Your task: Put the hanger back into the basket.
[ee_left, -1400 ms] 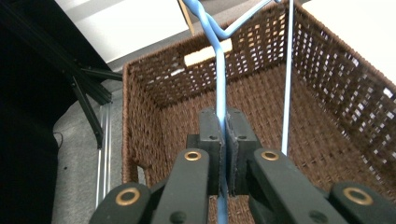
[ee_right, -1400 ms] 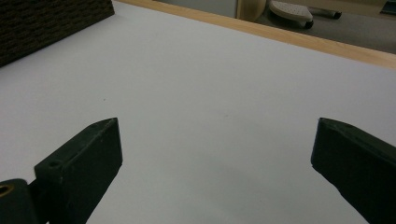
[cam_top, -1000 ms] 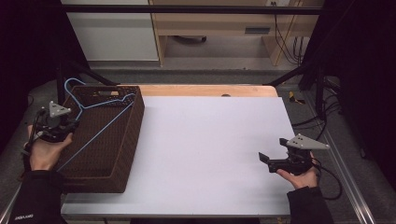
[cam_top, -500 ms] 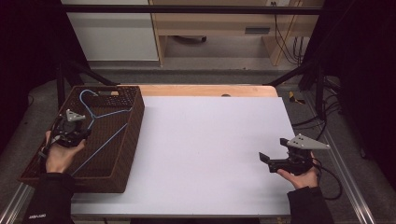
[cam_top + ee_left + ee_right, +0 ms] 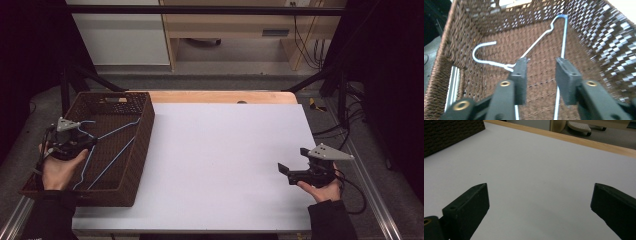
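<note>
- left gripper (image 5: 75,142) is moving inward from the basket's (image 5: 142,137) outer left edge, now hanging over the hanger (image 5: 534,47), jaws parted
- hanger is lying flatter in the basket than before

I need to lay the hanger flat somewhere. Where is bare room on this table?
The white tabletop lies bare between the brown wicker basket and the right gripper, back to the wooden edge strip. The basket is crowded: the blue wire hanger and left gripper.
</note>
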Motion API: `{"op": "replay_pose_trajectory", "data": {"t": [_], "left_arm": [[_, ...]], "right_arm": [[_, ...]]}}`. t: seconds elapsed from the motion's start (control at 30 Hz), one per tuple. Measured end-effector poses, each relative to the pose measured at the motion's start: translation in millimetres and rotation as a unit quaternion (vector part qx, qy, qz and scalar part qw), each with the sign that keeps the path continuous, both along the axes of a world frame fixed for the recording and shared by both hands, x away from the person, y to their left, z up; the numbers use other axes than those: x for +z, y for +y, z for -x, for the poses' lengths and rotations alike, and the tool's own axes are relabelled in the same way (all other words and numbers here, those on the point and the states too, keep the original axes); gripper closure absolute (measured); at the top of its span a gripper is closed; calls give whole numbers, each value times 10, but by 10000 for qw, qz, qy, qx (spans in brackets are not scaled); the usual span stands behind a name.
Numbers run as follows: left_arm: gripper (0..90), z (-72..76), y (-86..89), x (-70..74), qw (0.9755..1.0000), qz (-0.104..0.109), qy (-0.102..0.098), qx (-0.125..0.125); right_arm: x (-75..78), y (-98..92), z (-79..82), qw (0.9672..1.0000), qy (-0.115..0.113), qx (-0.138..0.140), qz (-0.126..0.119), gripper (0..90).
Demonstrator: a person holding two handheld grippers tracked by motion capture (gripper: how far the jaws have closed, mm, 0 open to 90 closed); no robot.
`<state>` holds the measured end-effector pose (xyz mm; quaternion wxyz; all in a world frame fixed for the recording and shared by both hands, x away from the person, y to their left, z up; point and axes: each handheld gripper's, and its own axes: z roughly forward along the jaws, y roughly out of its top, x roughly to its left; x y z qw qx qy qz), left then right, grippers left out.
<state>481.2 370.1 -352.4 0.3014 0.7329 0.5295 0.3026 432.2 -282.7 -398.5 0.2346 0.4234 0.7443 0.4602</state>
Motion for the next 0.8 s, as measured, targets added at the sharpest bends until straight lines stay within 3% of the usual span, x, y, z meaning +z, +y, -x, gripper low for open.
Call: {"op": "replay_pose_trajectory", "data": {"t": [0.17,0.37,0.6,0.8], "left_arm": [[478,158,-168,131,9985,255,-364,-328],[339,333,-414,264,9910,706,-824,-783],[226,476,-763,288,9831,874,-1044,-1223],[153,538,-1040,232,9756,1059,-1059,-1605]], "right_arm": [[2,-1,2,10000,-13,-4,-5,26],[3,0,4,10000,-24,-10,-23,26],[16,-11,12,10000,-71,-4,-29,26],[16,-8,14,10000,-85,2,-32,25]]}}
